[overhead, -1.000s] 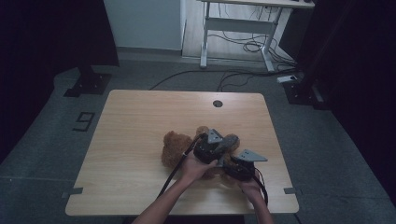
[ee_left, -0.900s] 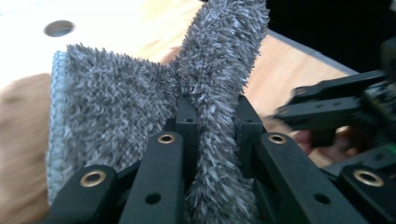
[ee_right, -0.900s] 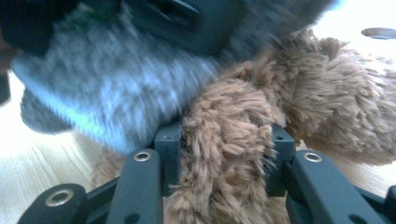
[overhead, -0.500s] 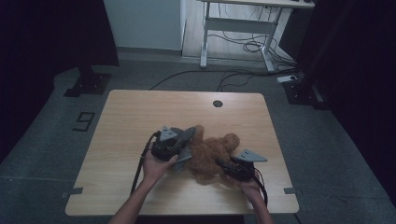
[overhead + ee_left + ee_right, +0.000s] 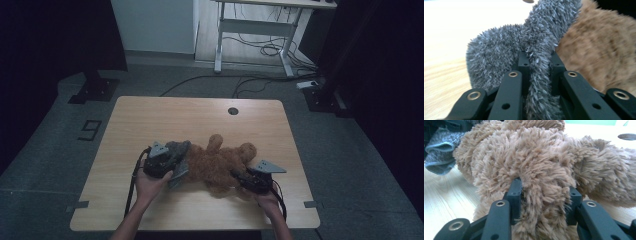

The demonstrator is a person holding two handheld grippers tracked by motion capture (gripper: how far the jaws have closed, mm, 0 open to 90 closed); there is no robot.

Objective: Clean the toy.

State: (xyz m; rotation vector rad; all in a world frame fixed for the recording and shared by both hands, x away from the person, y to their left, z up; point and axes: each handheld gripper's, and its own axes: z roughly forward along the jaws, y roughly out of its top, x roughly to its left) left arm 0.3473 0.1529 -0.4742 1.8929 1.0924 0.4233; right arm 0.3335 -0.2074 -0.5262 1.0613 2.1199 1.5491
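A brown teddy bear (image 5: 220, 160) lies on its side in the near middle of the wooden table (image 5: 150, 120). At its left end is a grey fuzzy cloth piece (image 5: 177, 148), still touching the bear. My left gripper (image 5: 172, 162) is shut on this grey cloth (image 5: 506, 47): a fold of it is pinched between the jaws of the left gripper (image 5: 540, 58), with brown fur (image 5: 599, 50) just behind. My right gripper (image 5: 240, 177) is at the bear's near right side. In the right gripper view, the gripper (image 5: 544, 187) is shut on a thick tuft of the bear (image 5: 529, 152).
A round cable hole (image 5: 233, 110) sits near the table's far edge. Beyond the table stand a white desk frame (image 5: 250, 30) with cables on the floor and a dark stand base (image 5: 95, 90) at the left. Both hands are close to the near edge.
My left gripper has moved left across the table with the grey cloth, from over the bear's middle to its left end. The bear now lies stretched out. The right gripper has stayed put.
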